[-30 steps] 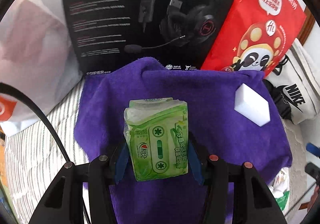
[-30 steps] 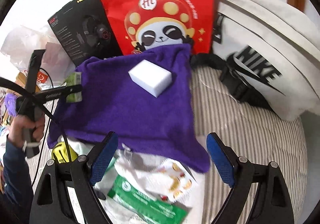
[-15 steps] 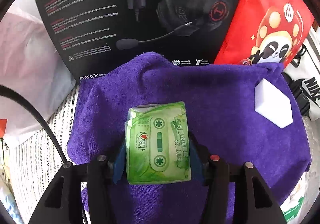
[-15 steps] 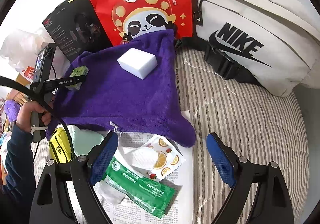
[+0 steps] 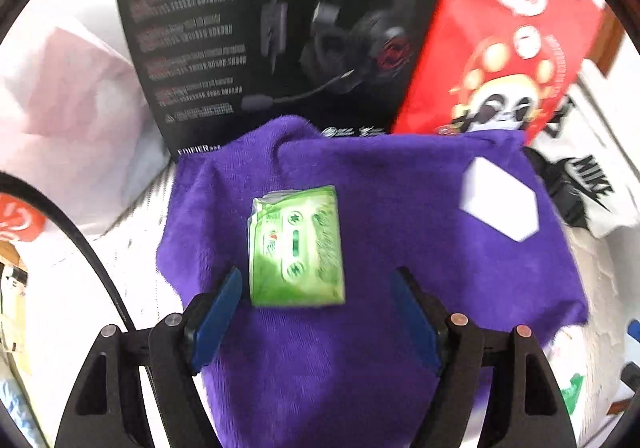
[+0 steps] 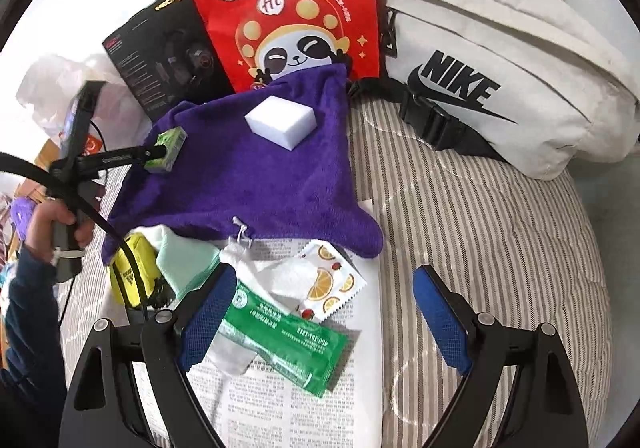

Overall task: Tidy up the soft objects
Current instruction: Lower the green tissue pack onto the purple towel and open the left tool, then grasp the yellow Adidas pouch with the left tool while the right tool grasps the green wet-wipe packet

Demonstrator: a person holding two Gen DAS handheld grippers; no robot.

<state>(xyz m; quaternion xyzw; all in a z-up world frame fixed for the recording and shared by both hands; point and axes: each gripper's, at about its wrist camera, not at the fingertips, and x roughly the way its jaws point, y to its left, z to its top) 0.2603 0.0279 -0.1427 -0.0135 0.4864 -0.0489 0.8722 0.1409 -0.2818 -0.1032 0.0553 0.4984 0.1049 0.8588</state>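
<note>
Striped bed (image 6: 480, 232) carries purple towel (image 5: 380, 248). Green tissue pack (image 5: 296, 248) lies flat on towel, between spread left gripper (image 5: 316, 296) jaws, untouched. Right gripper (image 6: 324, 312) jaws spread, holding nothing.

The left wrist view looks down and forward from close above the purple towel (image 5: 400, 207), facing the black headset box (image 5: 256, 31) and red panda bag (image 5: 504, 47) behind it. The right wrist view sits farther back and to the right, over a newspaper (image 6: 280, 400), facing the same way. Both share the towel, the white sponge (image 6: 280, 121), box and bag.
</note>
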